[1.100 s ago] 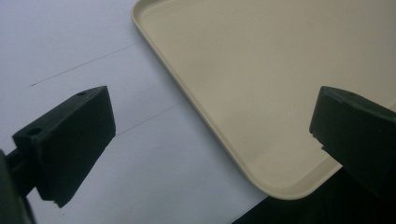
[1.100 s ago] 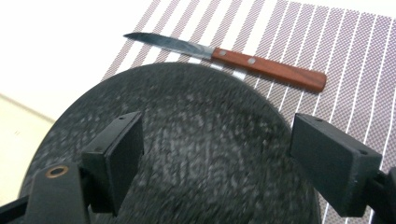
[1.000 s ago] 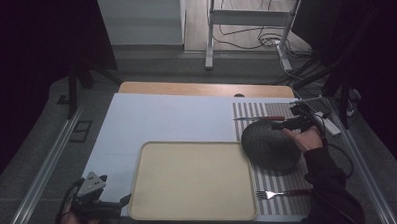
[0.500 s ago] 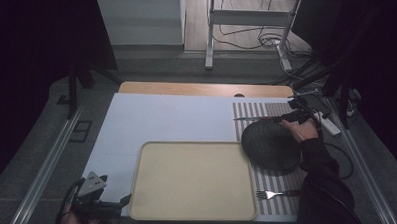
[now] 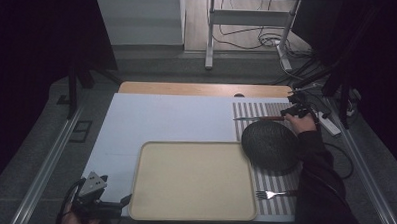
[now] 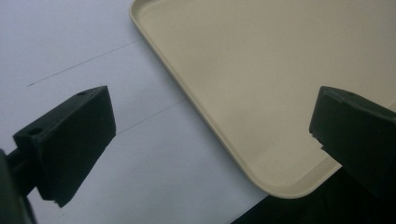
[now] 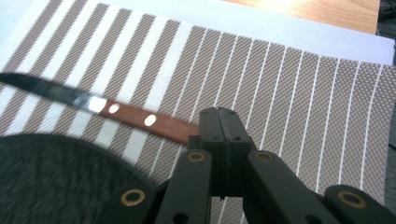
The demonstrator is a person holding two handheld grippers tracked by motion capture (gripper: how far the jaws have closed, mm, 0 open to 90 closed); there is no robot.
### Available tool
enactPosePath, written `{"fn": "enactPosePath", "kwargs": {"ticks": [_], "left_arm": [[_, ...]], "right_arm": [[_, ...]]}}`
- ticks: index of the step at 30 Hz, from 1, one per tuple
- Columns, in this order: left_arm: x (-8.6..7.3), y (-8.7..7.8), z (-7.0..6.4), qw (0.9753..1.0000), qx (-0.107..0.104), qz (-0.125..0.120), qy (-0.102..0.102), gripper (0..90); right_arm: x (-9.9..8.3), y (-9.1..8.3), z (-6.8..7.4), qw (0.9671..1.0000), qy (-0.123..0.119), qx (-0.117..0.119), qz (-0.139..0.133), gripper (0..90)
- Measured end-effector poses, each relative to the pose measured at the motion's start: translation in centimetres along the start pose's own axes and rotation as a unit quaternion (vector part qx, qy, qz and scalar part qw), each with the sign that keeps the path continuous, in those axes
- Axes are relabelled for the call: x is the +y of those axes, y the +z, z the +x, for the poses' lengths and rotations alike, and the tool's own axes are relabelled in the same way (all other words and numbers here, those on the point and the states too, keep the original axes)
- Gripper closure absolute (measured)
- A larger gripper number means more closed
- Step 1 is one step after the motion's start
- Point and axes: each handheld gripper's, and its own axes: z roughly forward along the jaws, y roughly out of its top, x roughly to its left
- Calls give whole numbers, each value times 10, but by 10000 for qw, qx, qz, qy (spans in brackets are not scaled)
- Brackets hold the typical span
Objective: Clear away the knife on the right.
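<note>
A knife with a brown riveted handle and dark blade lies on the striped placemat; from above the knife sits just beyond the black round plate. My right gripper is shut, its tips pressed together right at the end of the knife handle, hiding that end. No gap shows between the jaws. My left gripper stands wide open over the near left corner of the beige tray, holding nothing. The same gripper is at the table's front left.
A fork lies on the placemat near the front edge, right of the tray. The white table cover is bare behind the tray. A sleeved right arm reaches along the right side. Cables lie past the far edge.
The right hand and gripper moved away from the plate's far rim toward the far right, up to the knife handle's end. The left gripper stayed put.
</note>
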Motion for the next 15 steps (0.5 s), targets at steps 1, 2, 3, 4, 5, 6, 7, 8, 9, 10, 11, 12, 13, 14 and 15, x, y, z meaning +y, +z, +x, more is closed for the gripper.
{"fn": "enactPosePath", "kwargs": {"ticks": [1, 2, 3, 4, 5, 6, 7, 8, 9, 10, 11, 12, 13, 14, 15], "left_arm": [[0, 0, 0, 10000, 1, -5, 0, 4], [0, 0, 0, 10000, 2, -3, 2, 4], [0, 0, 0, 10000, 4, -1, 6, 4], [0, 0, 0, 10000, 7, 10, 10, 5], [0, 0, 0, 10000, 8, 12, 14, 5], [0, 0, 0, 10000, 9, 18, 24, 5], [0, 0, 0, 10000, 6, 21, 26, 5], [0, 0, 0, 10000, 6, 21, 25, 5], [0, 0, 0, 10000, 9, 22, 26, 5], [0, 0, 0, 10000, 9, 20, 26, 5], [0, 0, 0, 10000, 8, 19, 26, 5], [0, 0, 0, 10000, 8, 18, 27, 5], [0, 0, 0, 10000, 8, 17, 28, 5], [0, 0, -1, 10000, 6, 18, 34, 5], [0, 0, -1, 10000, 9, 16, 39, 5]], "right_arm": [[1, 5, -1, 10000, 13, -31, 11, 900], [2, 7, -1, 10000, -1, -82, 44, 900], [3, 10, -1, 9999, -29, -148, 62, 900], [3, 13, -1, 9998, -51, -194, 59, 900], [4, 16, -1, 9996, -54, -253, 93, 900], [5, 18, -1, 9994, -40, -312, 110, 900], [5, 19, -1, 9995, -21, -306, 98, 900], [6, 21, -1, 9995, -11, -286, 101, 900], [6, 24, -1, 9994, -20, -323, 124, 900], [6, 25, -1, 9993, -24, -339, 147, 900], [5, 26, -1, 9993, -29, -335, 190, 900], [5, 26, -1, 9992, -25, -328, 224, 900], [4, 27, -1, 9991, -41, -327, 255, 900], [2, 27, -1, 9991, -38, -304, 292, 900], [1, 26, -1, 9992, -36, -292, 279, 900]]}}
